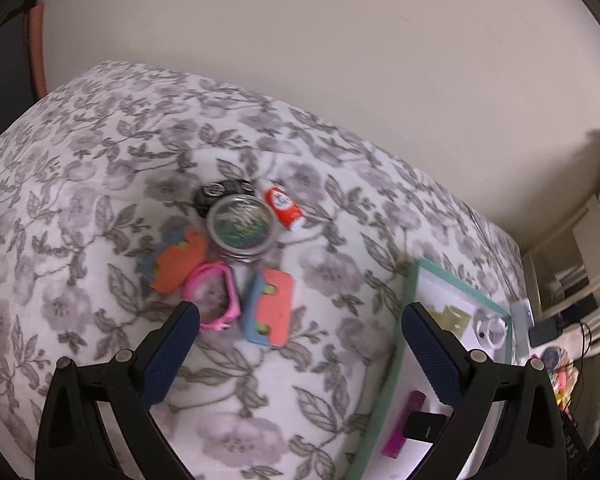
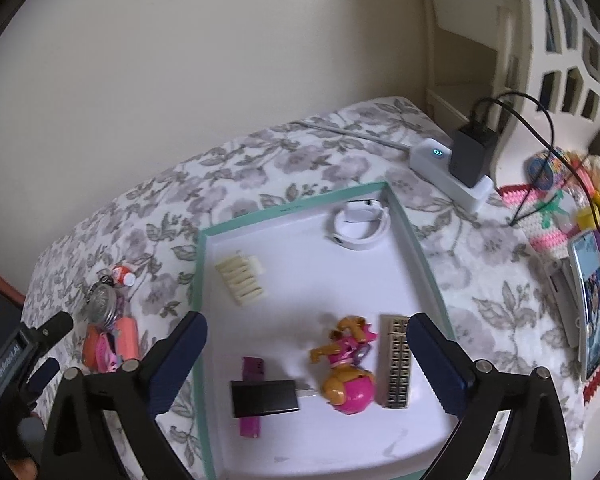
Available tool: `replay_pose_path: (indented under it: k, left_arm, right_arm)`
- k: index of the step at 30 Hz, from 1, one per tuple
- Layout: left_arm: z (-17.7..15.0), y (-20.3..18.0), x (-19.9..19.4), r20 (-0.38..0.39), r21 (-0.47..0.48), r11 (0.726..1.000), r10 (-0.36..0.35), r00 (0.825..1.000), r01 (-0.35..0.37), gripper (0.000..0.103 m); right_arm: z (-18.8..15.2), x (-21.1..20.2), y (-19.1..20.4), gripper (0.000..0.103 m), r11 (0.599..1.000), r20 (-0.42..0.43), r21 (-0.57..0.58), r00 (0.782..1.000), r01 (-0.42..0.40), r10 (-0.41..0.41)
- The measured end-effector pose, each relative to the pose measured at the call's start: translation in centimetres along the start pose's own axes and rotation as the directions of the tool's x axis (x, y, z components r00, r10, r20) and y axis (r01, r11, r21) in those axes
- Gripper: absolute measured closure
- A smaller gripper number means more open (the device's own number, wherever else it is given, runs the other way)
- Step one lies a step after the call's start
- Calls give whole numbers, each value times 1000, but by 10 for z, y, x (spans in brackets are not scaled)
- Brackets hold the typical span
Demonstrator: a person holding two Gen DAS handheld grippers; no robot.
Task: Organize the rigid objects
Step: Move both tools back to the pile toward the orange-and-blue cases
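My left gripper (image 1: pixel 300 316) is open and empty above a floral-covered surface, just short of a pile: a pink watch (image 1: pixel 216 294), two orange and blue foam pieces (image 1: pixel 270 308), a round metal tin (image 1: pixel 242 226), a black disc (image 1: pixel 220 194) and a small red and white bottle (image 1: pixel 282 206). My right gripper (image 2: pixel 304 330) is open and empty over a white tray with a teal rim (image 2: pixel 198 280). In the tray lie a pink and orange toy (image 2: pixel 346 368), a black box (image 2: pixel 264 398) on a purple piece (image 2: pixel 252 424), a metal grid strip (image 2: pixel 396 362), a cream comb-like piece (image 2: pixel 242 278) and a white ring (image 2: pixel 358 224).
A white power strip (image 2: pixel 448 172) with a black charger (image 2: pixel 470 152) and cables lies past the tray. Crocheted cloth and a phone (image 2: pixel 590 304) sit at the right edge. A plain wall runs behind. The left gripper's body (image 2: pixel 16 364) shows at the far left of the right view.
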State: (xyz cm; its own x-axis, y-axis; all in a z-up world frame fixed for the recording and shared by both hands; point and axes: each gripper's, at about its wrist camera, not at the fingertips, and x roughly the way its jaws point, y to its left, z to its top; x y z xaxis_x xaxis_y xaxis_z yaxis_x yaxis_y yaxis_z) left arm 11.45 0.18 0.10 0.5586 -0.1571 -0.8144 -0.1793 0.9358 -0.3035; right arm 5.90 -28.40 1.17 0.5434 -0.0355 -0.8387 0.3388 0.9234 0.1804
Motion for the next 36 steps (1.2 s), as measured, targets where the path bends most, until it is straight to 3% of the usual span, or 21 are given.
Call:
replay_pose_path:
  k: [6, 11, 14, 19, 27, 36]
  left_arm:
    - [16, 40, -8, 5, -54, 998, 11, 1000, -10, 2]
    - [24, 78, -3, -26, -29, 997, 76, 997, -77, 2]
    - [30, 99, 1, -54, -51, 997, 55, 997, -58, 2]
    - [41, 116, 5, -66, 7, 997, 78, 995, -78, 2]
    - [50, 139, 34, -116, 33, 998, 63, 991, -59, 2]
    - [49, 149, 79, -188, 30, 999, 25, 982, -20, 4]
  right_arm:
    - [-2, -9, 32, 1, 995, 17, -62, 997, -72, 73]
    - [-5, -15, 70, 1, 980, 26, -157, 991, -124, 129]
    - [-7, -12, 94, 1, 970, 15, -190, 987, -152, 158]
    - [-14, -1, 134, 2, 949, -27, -248, 981, -194, 194]
    - [-25, 34, 187, 2, 919, -116, -316, 971, -234, 207]
    - [-42, 94, 220, 8, 901, -206, -374, 967, -221, 152]
